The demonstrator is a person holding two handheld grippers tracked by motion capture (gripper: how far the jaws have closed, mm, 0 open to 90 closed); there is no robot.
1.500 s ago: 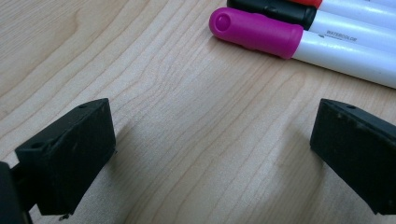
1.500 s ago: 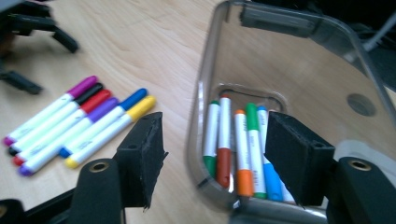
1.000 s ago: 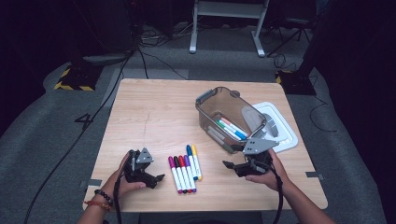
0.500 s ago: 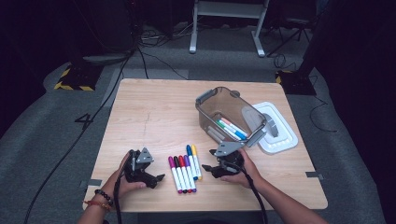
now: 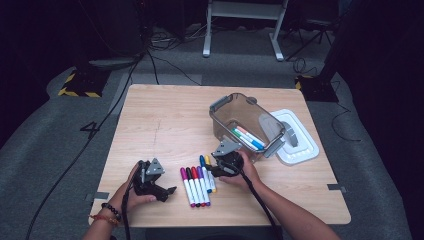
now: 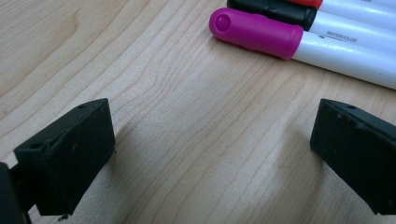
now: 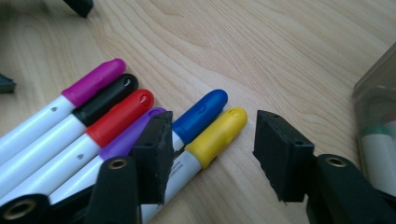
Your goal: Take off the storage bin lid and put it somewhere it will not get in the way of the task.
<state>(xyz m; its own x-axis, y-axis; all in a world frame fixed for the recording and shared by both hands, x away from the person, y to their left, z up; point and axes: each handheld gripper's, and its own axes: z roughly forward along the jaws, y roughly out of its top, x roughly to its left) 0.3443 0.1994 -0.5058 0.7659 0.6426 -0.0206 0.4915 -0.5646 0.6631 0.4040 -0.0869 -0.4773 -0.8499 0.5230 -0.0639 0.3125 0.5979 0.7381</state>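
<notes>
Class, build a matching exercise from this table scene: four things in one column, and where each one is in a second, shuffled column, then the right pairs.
Things:
1. Yellow marker
2. Magenta marker
3. White lid
4. Left gripper

Places:
A. On the table beside the clear bin, on the side away from the markers
B. Between the right gripper's jaws, which have just been closing and do not yet press on it
C. Left end of the marker row
D. On the table left of the marker row, jaws open

Pairs: 1-B, 2-C, 3-A, 4-D

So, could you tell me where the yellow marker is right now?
High view: the yellow marker lies rightmost in the row, beside the blue marker, under the right hand-held gripper.
</notes>
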